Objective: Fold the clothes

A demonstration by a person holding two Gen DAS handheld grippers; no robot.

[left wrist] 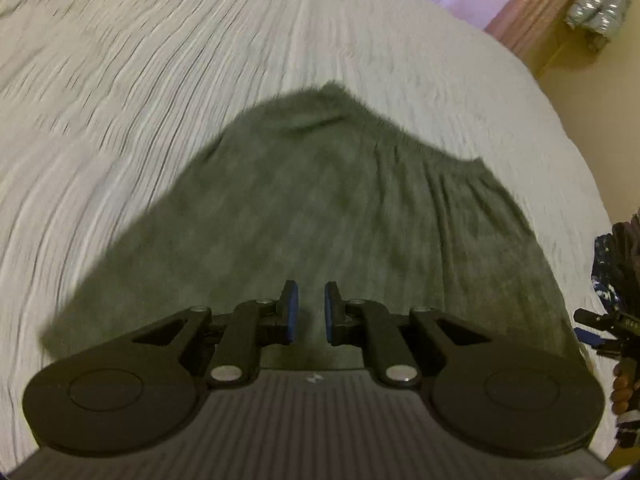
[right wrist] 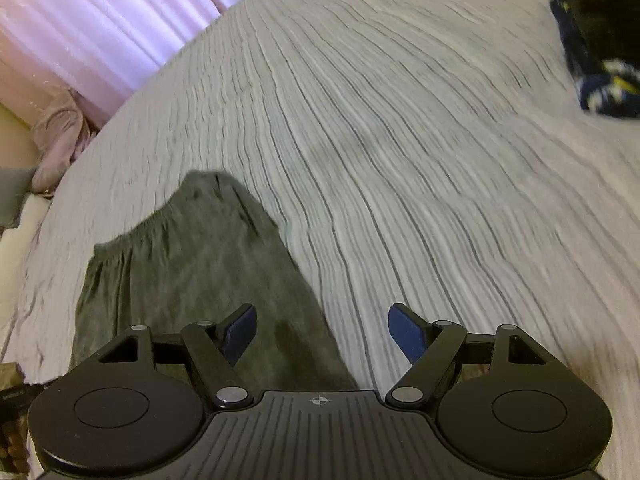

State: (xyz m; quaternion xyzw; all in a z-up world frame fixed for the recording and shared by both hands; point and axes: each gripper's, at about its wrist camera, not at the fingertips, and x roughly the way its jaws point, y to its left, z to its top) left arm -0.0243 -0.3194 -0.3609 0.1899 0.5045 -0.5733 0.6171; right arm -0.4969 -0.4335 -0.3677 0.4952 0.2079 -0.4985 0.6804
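The left tongs (left wrist: pixel 311 310) hang above the olive-green garment (left wrist: pixel 320 216) with their blue-padded fingers (left wrist: pixel 293 307) a narrow gap apart and nothing between them; green cloth shows through the gap. The right tongs (right wrist: pixel 322 334) are spread wide, also holding nothing, and sit over the garment's edge, with one pad above the green cloth and the other above bare bedding.

Under and ahead of both tongs stretches the white ribbed bedspread (right wrist: pixel 400 160), its fine dark lines running away from the fingers; both views are blurred. The garment (right wrist: pixel 192 272) lies flat on it: straight ahead of the left tongs it fans out and narrows toward a gathered band at its far end, while from the right tongs it lies ahead and to the left, its long edge running back under the left finger.

Beyond the bedspread, far ahead-left of the right tongs, hangs a pink curtain (right wrist: pixel 88 32). Far ahead-right of the right tongs, at the frame's edge, sits a dark heap of clothing with a navy-and-white patterned piece (right wrist: pixel 604 84). At the far right edge of the left wrist view, beside the garment, part of the other tool and the hand gripping it show dimly.
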